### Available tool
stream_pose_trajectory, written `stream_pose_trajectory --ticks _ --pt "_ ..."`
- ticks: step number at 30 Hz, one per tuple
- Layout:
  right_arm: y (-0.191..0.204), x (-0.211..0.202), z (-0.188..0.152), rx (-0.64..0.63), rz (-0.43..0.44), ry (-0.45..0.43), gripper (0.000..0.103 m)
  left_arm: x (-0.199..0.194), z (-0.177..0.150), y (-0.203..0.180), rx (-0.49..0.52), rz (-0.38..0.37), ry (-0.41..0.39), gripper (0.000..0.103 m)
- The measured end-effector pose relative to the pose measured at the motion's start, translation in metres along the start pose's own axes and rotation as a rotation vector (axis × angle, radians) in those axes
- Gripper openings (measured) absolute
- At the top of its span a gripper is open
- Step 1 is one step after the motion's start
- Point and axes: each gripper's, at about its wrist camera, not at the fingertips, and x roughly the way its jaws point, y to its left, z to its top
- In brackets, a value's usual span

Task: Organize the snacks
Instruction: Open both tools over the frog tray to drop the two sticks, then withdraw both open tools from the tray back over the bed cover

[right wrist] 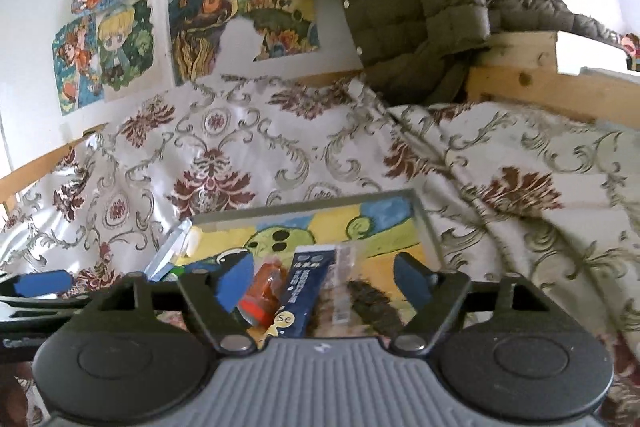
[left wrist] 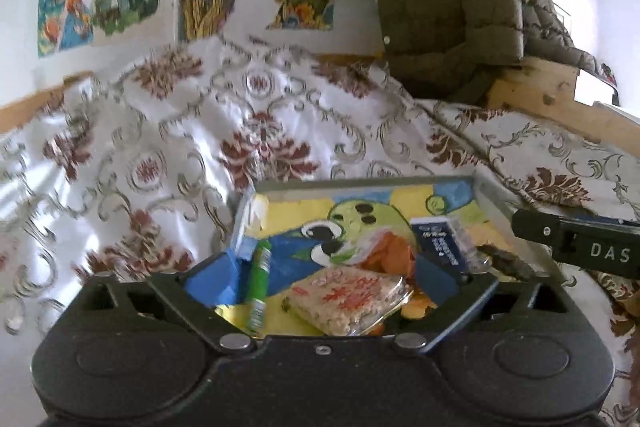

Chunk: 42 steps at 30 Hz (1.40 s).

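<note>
Hovering over the tray, both grippers spread, nothing pinched. Rice cracker pack lies dead ahead of the left gripper, long axis slanting left-right; right gripper sits over the blue packet.

The left claw stands wide, gripping nothing, over a tray on the patterned bedspread. Inside (lying loose) are a rice cake pack, green tube left of it, navy packet farther right.
</note>
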Motion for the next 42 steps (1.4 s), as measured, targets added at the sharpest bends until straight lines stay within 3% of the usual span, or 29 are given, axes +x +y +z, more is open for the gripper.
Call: stream_pose_trajectory --ticks 10,18,32,42 --pt "-0.015 -0.056 -0.008 0.058 -0.023 -0.003 0.099 -0.061 0.001 -0.020 0.161 0.069 -0.083 0.102" --pt "-0.017 -0.104 -0.029 0.050 -0.076 0.020 0.103 -0.107 -0.023 -0.018 0.145 0.075 -0.059 0.102" --pt "0.004 -0.180 -0.070 -0.053 -0.057 0.073 0.103 -0.178 -0.070 -0.018 0.105 0.105 0.015 0.102" --pt "0.009 -0.216 -0.092 -0.090 -0.054 0.113 0.103 -0.215 -0.096 -0.013 0.038 0.172 0.063 0.102"
